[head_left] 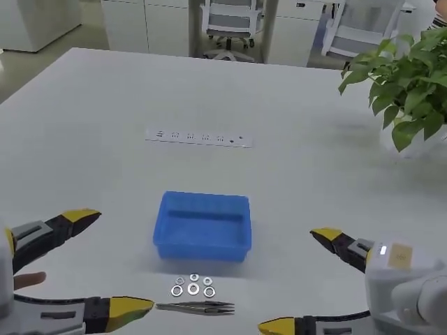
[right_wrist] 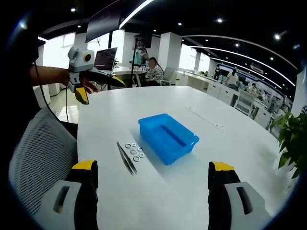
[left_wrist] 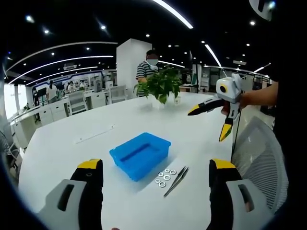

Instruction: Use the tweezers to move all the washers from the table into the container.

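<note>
The left gripper point(head_left: 124, 259) is held low at the near left of the white table point(head_left: 105, 105). Its two yellow-tipped black jaws are spread wide, with nothing between them. The right gripper point(head_left: 286, 279) mirrors it at the near right: its jaws are equally wide apart and hold nothing. Both point inward and forward, toward the middle of the table. In the left gripper view, a bare hand point(left_wrist: 247, 99) holds the right gripper raised above the table edge, with the forearm coming in from the right.

Between the two grippers, touched by neither, lies one pair of slim metal tweezers point(head_left: 195, 306), flat on the table and running left to right. Just beyond the tweezers sit six small silver ring washers point(head_left: 193, 285), in two close rows of three, all on the tabletop. Just behind the washers stands one blue rectangular plastic container point(head_left: 202, 249), open at the top.

Farther back, one long white power strip point(head_left: 199, 137) lies flat. One leafy green plant point(head_left: 412, 77) stands at the far right.
</note>
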A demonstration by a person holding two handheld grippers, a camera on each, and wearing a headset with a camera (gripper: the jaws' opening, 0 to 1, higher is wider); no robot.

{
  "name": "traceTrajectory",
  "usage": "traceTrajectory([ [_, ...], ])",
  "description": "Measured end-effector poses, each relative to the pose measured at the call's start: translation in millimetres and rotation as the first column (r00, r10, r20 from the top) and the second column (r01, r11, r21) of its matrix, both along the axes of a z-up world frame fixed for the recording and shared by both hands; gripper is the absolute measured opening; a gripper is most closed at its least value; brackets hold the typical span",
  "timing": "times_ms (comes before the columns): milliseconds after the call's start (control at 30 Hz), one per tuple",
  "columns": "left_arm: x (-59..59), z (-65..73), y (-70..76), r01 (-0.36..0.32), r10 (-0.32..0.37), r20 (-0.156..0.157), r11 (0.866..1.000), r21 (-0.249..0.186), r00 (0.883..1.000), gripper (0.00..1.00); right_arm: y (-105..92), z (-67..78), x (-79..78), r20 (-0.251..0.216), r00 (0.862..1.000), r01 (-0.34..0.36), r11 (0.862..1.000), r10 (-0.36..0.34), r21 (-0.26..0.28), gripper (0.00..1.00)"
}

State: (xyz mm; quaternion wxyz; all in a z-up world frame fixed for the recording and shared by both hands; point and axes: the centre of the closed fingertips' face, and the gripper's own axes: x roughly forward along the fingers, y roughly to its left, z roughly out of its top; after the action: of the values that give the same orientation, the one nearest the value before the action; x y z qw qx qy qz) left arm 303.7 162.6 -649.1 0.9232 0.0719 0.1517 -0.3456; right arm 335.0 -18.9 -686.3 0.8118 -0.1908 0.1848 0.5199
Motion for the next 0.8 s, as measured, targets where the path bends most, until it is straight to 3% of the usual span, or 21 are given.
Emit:
traceTrajectory([
  [300,0.5,0.6,1.5,0.028,-0.028,-0.01,0.999,0.022,1.0,0.95,-2.3,4.6,0.5,0.0,1.0,-0.026,0.999,0.026,-0.021,0.94],
  [800,11.5,5.0,10.8,0.099,-0.097,-0.027,0.991,0.087,0.995,0.85,-3.4,11.4,11.5,0.005,0.996,-0.089,0.994,0.089,-0.069,0.88],
])
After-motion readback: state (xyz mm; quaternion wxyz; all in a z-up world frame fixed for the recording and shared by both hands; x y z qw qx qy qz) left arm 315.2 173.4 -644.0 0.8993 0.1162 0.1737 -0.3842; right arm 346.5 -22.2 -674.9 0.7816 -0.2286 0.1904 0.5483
